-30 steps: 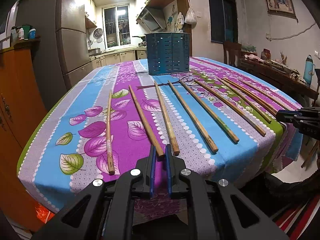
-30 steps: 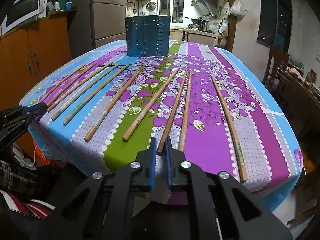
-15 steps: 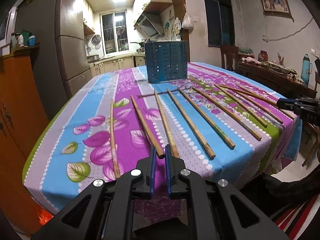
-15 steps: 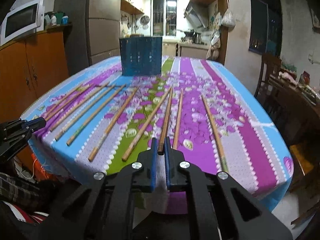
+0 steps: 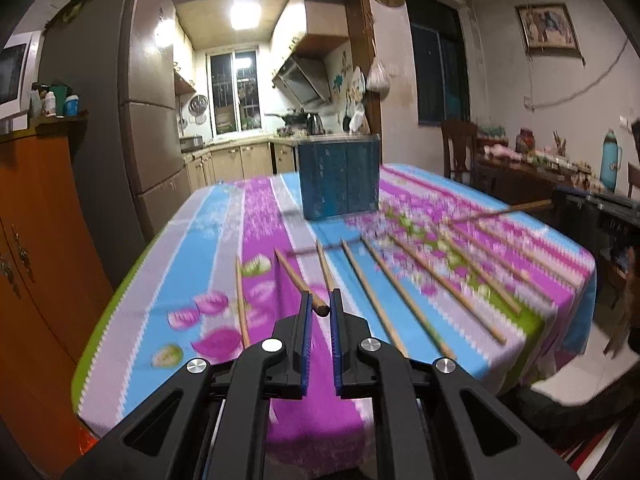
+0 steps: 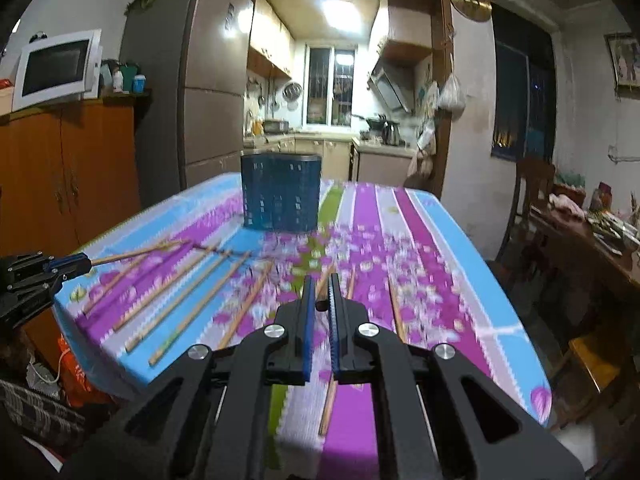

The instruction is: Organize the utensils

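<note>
Several long wooden chopsticks lie side by side on the flowered tablecloth (image 5: 192, 264). My left gripper (image 5: 321, 309) is shut on the near end of one chopstick (image 5: 298, 280), lifted off the cloth. My right gripper (image 6: 320, 294) is shut on another chopstick (image 6: 325, 282), also lifted; its far length shows in the left wrist view (image 5: 500, 210). The left gripper and its chopstick show in the right wrist view (image 6: 52, 266). A dark blue perforated utensil holder (image 5: 340, 180) stands upright at the far end of the table, also in the right wrist view (image 6: 280, 192).
A tall grey fridge (image 5: 148, 120) and an orange cabinet (image 5: 36, 240) stand left of the table. A wooden chair (image 6: 528, 200) and a cluttered side table (image 5: 560, 168) stand to the right. The table's near edge (image 6: 200, 376) lies just below both grippers.
Both grippers have risen and tilted up, each lifting a chopstick off the cloth by its near end. The view is blurred by motion.
</note>
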`<state>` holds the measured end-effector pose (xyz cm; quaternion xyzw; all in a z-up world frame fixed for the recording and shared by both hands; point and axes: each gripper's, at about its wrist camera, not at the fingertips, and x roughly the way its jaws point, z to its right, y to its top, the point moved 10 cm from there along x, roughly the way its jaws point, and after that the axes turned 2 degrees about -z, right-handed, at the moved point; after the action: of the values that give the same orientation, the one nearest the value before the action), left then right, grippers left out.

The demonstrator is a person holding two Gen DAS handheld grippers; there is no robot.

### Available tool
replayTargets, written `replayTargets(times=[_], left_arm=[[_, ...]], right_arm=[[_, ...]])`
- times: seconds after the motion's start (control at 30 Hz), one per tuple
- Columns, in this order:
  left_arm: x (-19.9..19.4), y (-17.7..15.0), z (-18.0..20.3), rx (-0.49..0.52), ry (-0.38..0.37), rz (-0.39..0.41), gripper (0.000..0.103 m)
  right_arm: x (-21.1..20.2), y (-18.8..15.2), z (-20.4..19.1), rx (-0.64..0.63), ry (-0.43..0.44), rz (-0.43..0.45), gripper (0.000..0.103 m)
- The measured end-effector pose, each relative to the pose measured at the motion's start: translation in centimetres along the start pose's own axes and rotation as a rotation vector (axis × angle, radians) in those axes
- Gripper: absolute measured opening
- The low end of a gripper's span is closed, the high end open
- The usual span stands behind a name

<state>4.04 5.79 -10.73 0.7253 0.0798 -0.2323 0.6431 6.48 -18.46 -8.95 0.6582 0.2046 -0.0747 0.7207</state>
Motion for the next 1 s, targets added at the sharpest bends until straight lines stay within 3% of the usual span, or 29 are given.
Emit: replayTargets(times=[0.27,0.5,0.67,0.8,0.87,1.0], left_arm=[[0.3,6.9,-2.4,-0.022,-0.003,0.084,0.01],[3.2,11.6,-4.0,-0.035,-0.046,0.071,0.01],[4.6,13.3,-4.8,-0.003,-0.011,0.074,0.01],[2.8,11.2,-4.5,0.039,-0.003,0.058,0.01],[1.6,8.4,-4.3,0.051,-0.004,0.042,0.01],[0.3,0.4,-5.5,0.047,0.048,-0.065,0.01]], right_arm=[[1.3,6.1,0.9,-0.053,0.015,0.094,0.005],[3.7,10.2,1.8,-0.093,0.018,0.121,0.005],[5.0,12.5,2.8,-0.079,0.023,0.136,0.005],[3.7,12.8,3.2,-0.073,0.018,0.167,0.005],[2.6,12.5,3.4,-0.071,0.012,0.181,0.005],[1.0,11.9,4.0,-0.048,0.009,0.198,0.005]])
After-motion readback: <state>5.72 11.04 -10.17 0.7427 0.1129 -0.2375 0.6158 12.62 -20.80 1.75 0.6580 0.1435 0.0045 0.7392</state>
